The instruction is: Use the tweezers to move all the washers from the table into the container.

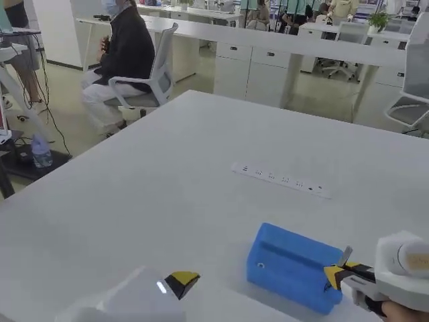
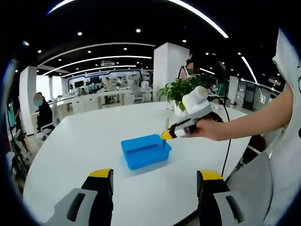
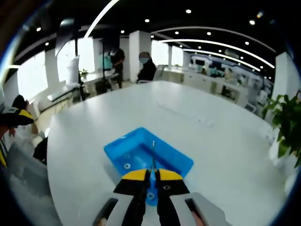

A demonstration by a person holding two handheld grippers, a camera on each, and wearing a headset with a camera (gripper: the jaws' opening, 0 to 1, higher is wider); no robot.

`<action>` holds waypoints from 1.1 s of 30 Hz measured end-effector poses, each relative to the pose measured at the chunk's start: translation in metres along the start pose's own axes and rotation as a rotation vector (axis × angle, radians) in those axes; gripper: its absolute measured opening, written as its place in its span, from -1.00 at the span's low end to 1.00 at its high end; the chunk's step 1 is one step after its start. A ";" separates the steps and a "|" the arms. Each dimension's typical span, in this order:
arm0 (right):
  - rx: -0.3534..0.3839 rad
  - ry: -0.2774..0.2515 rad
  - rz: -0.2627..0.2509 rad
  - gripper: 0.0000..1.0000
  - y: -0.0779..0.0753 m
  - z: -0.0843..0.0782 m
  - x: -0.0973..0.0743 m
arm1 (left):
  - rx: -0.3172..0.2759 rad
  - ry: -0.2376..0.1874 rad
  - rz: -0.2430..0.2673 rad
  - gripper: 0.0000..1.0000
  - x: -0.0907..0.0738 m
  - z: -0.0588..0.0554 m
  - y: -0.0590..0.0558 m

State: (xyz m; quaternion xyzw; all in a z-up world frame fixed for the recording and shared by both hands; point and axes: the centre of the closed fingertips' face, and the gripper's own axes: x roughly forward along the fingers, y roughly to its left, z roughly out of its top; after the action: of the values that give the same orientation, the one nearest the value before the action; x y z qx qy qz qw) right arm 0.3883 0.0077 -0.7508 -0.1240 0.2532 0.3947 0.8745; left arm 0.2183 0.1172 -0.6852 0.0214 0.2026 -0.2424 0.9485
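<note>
Two small washers (image 3: 127, 165) lie in the blue container (image 3: 165, 145) just ahead of the right gripper (image 3: 151, 176), which pinches tweezers (image 3: 153, 157) tip-down over it, likely at drop-off and needing a gentle release next, while the left gripper (image 2: 155, 175) hangs spread and empty.

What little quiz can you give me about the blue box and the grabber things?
1. True or false: the left gripper has its fingers wide open.
2. What does the right gripper hold? A) a spoon B) the tweezers C) a pencil
3. Fill in the gap: the washers lie inside the blue ____.
Key: 1 true; 2 B; 3 container.
</note>
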 end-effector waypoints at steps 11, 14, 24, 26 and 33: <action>-0.132 -0.077 0.194 -0.93 0.073 0.032 -0.060 | 0.157 0.047 -0.137 0.35 0.009 0.032 -0.010; -0.132 -0.069 0.301 -0.93 0.101 0.031 -0.071 | 0.160 -0.042 -0.179 0.02 0.012 0.052 -0.020; -0.262 0.054 0.460 -0.93 0.153 0.000 -0.089 | 0.231 0.011 -0.480 -0.38 0.018 0.048 -0.062; -0.328 0.083 0.456 -0.93 0.159 -0.009 -0.090 | 0.255 0.039 -0.536 -0.39 0.018 0.041 -0.071; -0.426 0.157 0.486 -0.93 0.170 -0.031 -0.089 | 0.309 0.091 -0.656 -0.65 0.021 0.022 -0.087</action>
State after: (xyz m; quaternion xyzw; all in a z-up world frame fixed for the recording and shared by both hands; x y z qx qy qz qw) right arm 0.2001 0.0507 -0.7321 -0.2701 0.2536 0.6250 0.6871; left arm 0.2024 0.0282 -0.6685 0.1089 0.2017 -0.5604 0.7959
